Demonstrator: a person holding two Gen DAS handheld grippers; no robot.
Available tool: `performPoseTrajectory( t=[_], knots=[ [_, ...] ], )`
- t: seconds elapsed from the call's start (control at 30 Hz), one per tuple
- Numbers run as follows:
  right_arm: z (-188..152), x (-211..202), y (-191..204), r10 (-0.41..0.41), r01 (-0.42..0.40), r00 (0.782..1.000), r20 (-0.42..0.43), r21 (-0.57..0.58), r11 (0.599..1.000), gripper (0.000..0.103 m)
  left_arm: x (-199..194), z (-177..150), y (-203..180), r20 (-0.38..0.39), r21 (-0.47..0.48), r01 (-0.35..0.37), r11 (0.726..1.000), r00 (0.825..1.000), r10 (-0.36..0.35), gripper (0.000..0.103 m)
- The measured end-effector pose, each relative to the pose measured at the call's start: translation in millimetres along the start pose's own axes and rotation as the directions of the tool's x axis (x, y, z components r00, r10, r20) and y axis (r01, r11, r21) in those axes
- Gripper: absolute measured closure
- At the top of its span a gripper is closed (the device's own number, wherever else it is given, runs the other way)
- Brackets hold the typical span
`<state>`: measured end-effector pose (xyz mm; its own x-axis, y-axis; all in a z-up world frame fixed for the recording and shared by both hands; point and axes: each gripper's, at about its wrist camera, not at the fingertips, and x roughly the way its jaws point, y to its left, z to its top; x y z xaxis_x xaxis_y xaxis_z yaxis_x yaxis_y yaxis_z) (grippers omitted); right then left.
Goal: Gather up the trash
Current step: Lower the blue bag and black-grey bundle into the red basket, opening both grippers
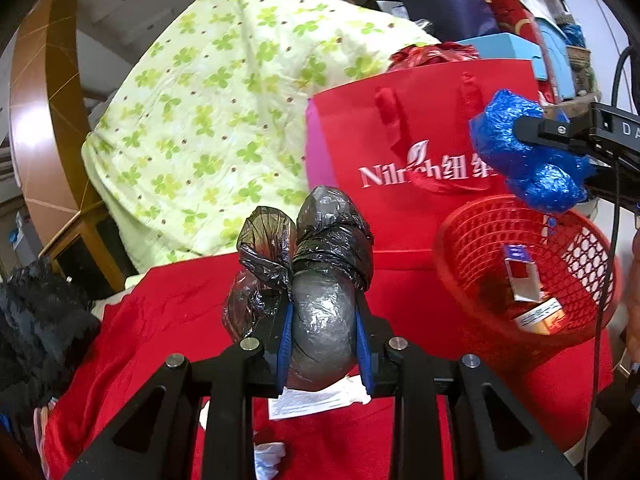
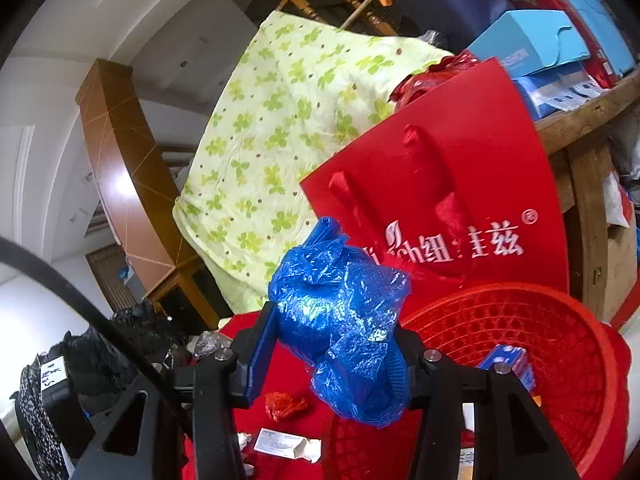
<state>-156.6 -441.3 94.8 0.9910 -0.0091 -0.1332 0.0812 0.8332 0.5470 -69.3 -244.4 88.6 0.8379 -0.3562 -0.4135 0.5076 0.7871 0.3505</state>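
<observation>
My left tool (image 1: 325, 344) gripped the black bag wad (image 1: 320, 280); my right tool (image 2: 328, 360) clutched the blue one (image 2: 340, 320) near the red basket (image 2: 560, 320). Boxes were already inside; paper scraps (image 2: 288, 446) remained.

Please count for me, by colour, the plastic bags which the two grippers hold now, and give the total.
Black bag: 1, in the left gripper
Blue bag: 1, in the right gripper
Total: 2

A cluttered home — clover-print quilt (image 1: 208, 120) over wooden furniture, a red gift bag (image 2: 460, 184), stacked boxes (image 2: 532, 40) beyond the tongs.
</observation>
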Motion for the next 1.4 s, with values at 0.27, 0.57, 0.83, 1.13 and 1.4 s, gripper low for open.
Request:
performPoseTrajectory(
  t=[0.27,0.57,0.83,1.13,1.4],
  knots=[
    [15,-18,-25,-0.029,0.026,0.998,0.054,0.058,0.998,0.05,-7,19,-33,0.023,0.066,0.041,0.997,0.999,-0.042,0.074],
    [22,-26,-61,-0.077,0.068,0.996,0.05,0.154,0.986,0.05,-12,35,-63,0.039,0.118,0.088,0.989,0.995,-0.094,0.074],
    [21,-29,-82,-0.095,0.084,0.995,0.036,0.238,0.968,0.05,-15,42,-82,0.038,0.14,0.129,0.982,0.99,-0.136,0.074],
    [20,-32,-109,-0.097,0.08,0.995,0.027,0.369,0.926,0.05,-5,42,-91,-0.036,0.045,0.312,0.949,0.95,-0.311,0.074],
    [18,-29,-123,-0.109,0.095,0.994,0.003,0.449,0.889,0.05,6,33,-105,-0.077,-0.028,0.432,0.901,0.898,-0.433,0.072]
  ],
)
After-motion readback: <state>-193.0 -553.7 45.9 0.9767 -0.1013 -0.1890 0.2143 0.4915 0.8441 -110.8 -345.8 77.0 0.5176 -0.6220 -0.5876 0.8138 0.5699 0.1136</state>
